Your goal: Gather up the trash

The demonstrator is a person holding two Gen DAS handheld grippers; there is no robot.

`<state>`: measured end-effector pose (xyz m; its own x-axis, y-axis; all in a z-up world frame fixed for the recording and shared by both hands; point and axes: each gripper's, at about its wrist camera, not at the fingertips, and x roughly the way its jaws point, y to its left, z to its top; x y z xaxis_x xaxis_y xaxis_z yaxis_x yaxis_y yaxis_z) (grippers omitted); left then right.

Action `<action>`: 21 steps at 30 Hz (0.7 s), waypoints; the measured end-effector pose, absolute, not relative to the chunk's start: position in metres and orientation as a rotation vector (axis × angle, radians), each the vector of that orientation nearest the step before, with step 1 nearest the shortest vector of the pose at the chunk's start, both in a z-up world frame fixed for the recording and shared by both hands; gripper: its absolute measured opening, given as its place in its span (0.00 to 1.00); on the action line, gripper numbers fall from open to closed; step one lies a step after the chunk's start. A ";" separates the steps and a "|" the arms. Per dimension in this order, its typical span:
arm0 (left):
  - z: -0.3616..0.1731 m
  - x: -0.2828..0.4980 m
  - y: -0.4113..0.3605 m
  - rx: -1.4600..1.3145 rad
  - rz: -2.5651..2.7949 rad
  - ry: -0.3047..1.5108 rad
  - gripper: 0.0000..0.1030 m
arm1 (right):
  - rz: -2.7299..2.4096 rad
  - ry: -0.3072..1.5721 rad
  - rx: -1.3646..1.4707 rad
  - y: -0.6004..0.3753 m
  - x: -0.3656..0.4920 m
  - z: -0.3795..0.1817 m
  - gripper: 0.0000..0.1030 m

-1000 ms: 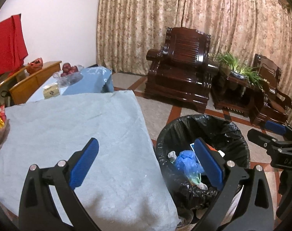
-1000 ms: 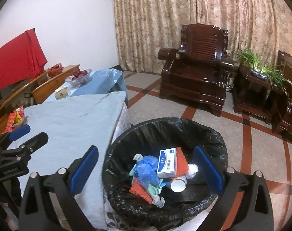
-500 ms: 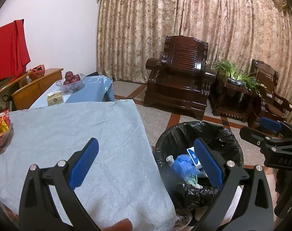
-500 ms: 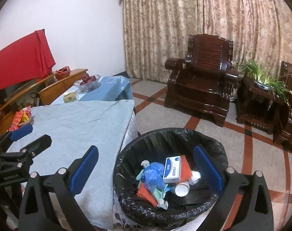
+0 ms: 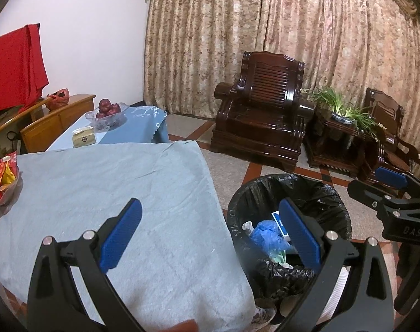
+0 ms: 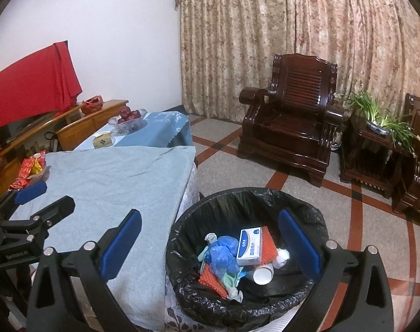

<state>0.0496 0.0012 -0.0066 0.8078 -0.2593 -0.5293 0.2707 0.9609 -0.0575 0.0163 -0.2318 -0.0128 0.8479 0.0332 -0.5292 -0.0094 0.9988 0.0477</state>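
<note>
A round bin lined with a black bag (image 6: pixel 315 215) stands on the floor beside the table; it also shows in the left wrist view (image 5: pixel 320 191). In it lie a blue plastic bag (image 6: pixel 223 254), a white and blue box (image 6: pixel 248 246), a paper cup (image 6: pixel 263 274) and orange netting (image 6: pixel 268 246). My right gripper (image 6: pixel 210 238) is open and empty above the bin. My left gripper (image 5: pixel 210 229) is open and empty over the table's near right corner. The table has a light blue cloth (image 5: pixel 104 188).
A bowl of red snack packets (image 5: pixel 0 179) sits at the table's left edge. Behind are a low table with a fruit bowl (image 5: pixel 107 110) and a tissue box (image 5: pixel 84 137). Dark wooden armchairs (image 5: pixel 265 110) and a potted plant (image 5: pixel 340 108) stand by the curtain.
Both grippers have risen and drawn back, so the bin and table look smaller and farther. Both stayed open and empty.
</note>
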 end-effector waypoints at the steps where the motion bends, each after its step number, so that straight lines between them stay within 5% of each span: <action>1: -0.007 0.049 0.002 0.022 -0.282 0.562 0.94 | 0.022 0.558 0.045 -0.232 0.016 -0.013 0.94; 21: -0.008 0.050 0.004 0.024 -0.278 0.565 0.94 | 0.022 0.557 0.043 -0.230 0.016 -0.013 0.94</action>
<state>0.0499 0.0039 -0.0084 0.8082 -0.2537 -0.5315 0.2670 0.9622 -0.0534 0.0159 -0.2297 -0.0132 0.8484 0.0326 -0.5284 -0.0093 0.9989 0.0467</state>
